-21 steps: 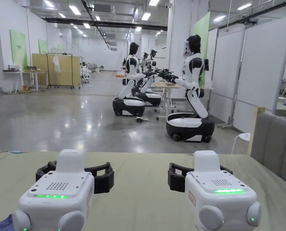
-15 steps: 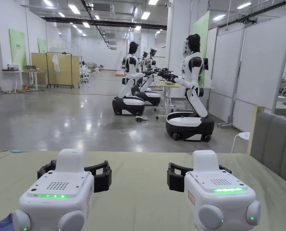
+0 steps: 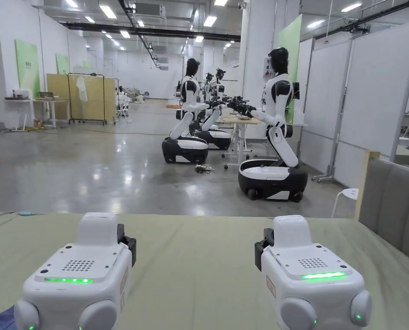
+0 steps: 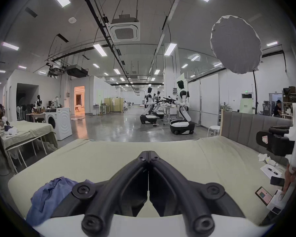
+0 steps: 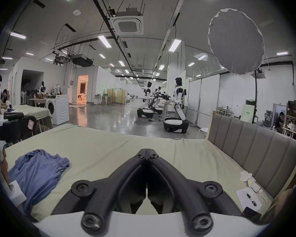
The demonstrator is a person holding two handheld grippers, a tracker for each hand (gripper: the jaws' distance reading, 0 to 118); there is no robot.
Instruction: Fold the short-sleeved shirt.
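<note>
Since 0.5 s ago both pairs of jaws have come together: in the earlier head view each black pair stood spread wide ahead of its white housing, now each is pulled in narrow. One short-sleeved shirt (image 5: 39, 170), blue, lies crumpled and unfolded on the pale green bed sheet (image 5: 109, 148), near the sheet's front-left corner; in the left gripper view it sits low and left (image 4: 46, 201), partly behind that gripper's linkage. Neither tool touches it. Left gripper (image 4: 149, 162): jaws pressed together tip to tip, holding nothing, held level above bare sheet and pointing out across the bed toward the hall. Right gripper (image 5: 147, 160): same pose, jaws pressed together, empty, parallel to the left one and well apart from it. In the head view the two white housings sit side by side, left gripper (image 3: 126, 242) and right gripper (image 3: 263, 247), each with a green light strip lit. A hand (image 4: 289, 177) grips the right unit's handle at the frame edge. Count on the sheet's right side, by the grey padded headboard (image 5: 256, 146): one sheet of paper (image 5: 246, 198) with one pen (image 5: 250, 198) on it, one crumpled white tissue (image 5: 245, 175). Beyond the bed, on the polished floor: humanoid robots (image 3: 276, 129) on wheeled bases, at least three, around a table.
</note>
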